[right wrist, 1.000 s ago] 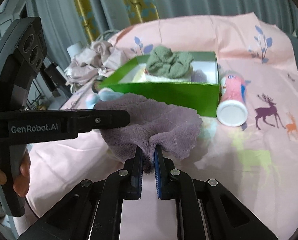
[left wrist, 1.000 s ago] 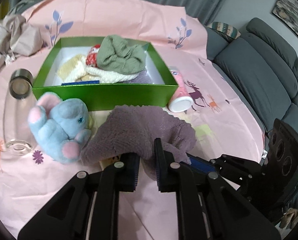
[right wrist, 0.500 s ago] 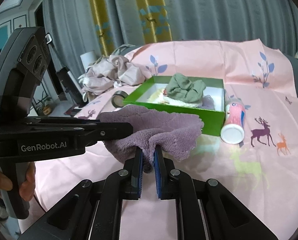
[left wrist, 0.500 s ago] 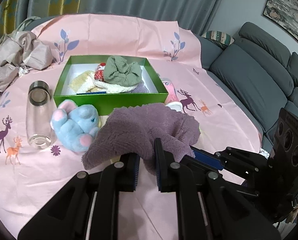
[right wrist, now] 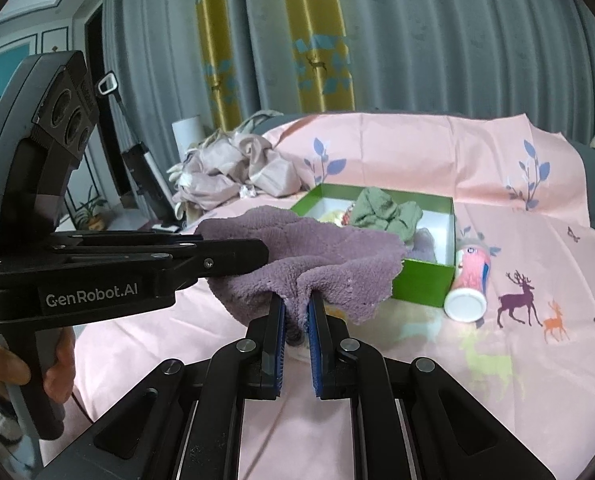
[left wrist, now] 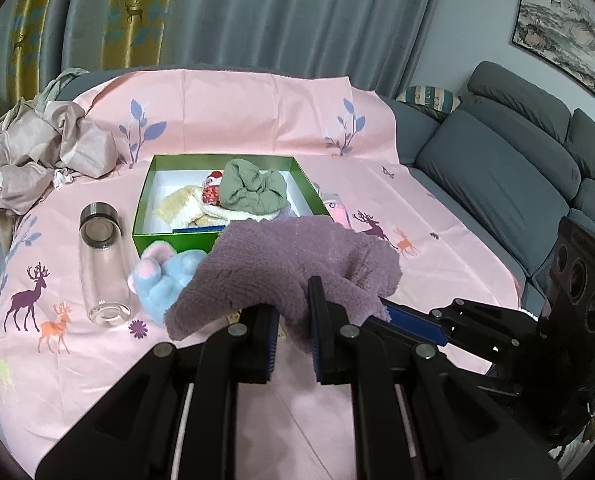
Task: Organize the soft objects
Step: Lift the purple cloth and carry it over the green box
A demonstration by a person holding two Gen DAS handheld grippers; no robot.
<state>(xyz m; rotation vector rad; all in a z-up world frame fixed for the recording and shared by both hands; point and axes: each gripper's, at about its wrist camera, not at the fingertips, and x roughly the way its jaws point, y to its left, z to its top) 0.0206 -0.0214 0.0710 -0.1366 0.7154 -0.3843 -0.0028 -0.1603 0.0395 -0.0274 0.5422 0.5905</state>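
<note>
Both hand-held grippers, left and right, clamp the purple towel aloft.

Bare pink tablecloth is lying open in front of the green box. A blue plush elephant and a lying glass bottle are blocking its near-left side; a pink can is lying against its right wall. Soft items, topped by a green cloth, are filling the box's right half, leaving its left corner free.

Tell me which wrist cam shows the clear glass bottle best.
Left wrist view: the clear glass bottle with the metal-rimmed mouth lies in full view on the pink deer-print cloth, left of the green cardboard box. In the right wrist view it cannot be made out; the raised purple fleece towel covers that side.
</note>
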